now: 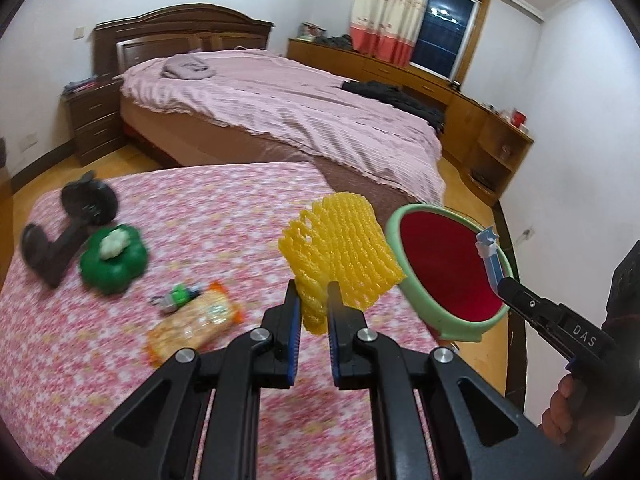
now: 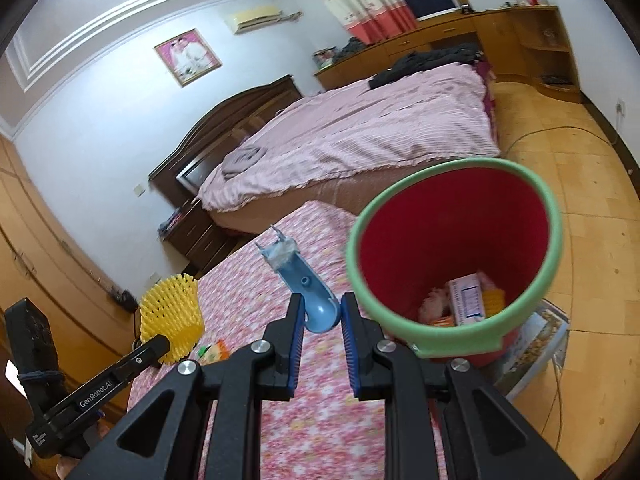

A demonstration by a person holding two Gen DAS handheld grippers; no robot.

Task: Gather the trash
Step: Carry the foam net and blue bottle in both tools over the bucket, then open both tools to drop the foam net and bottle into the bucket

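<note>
Floral tabletop (image 1: 200, 208) below: left hand-held gripper (image 1: 312, 292) clamps yellow foam net (image 1: 344, 248), right hand-held gripper (image 2: 322, 316) pinches blue plastic scrap (image 2: 308, 288). Delivery step, seemingly; next, release both over red bin (image 2: 520, 216) just ahead-right.

legible text, left wrist view: "das" in pale capital letters on the black body of the right gripper (image 1: 505, 285), at the right edge of the view.

legible text, right wrist view: "genrobot.ai" in white on the black arm of the left gripper (image 2: 164, 345), lower left.

pink box (image 2: 466, 299) inside the red bin (image 2: 440, 334) carries a printed label; print too small to read.

snack packet (image 1: 196, 322) print blurred, unreadable.
</note>
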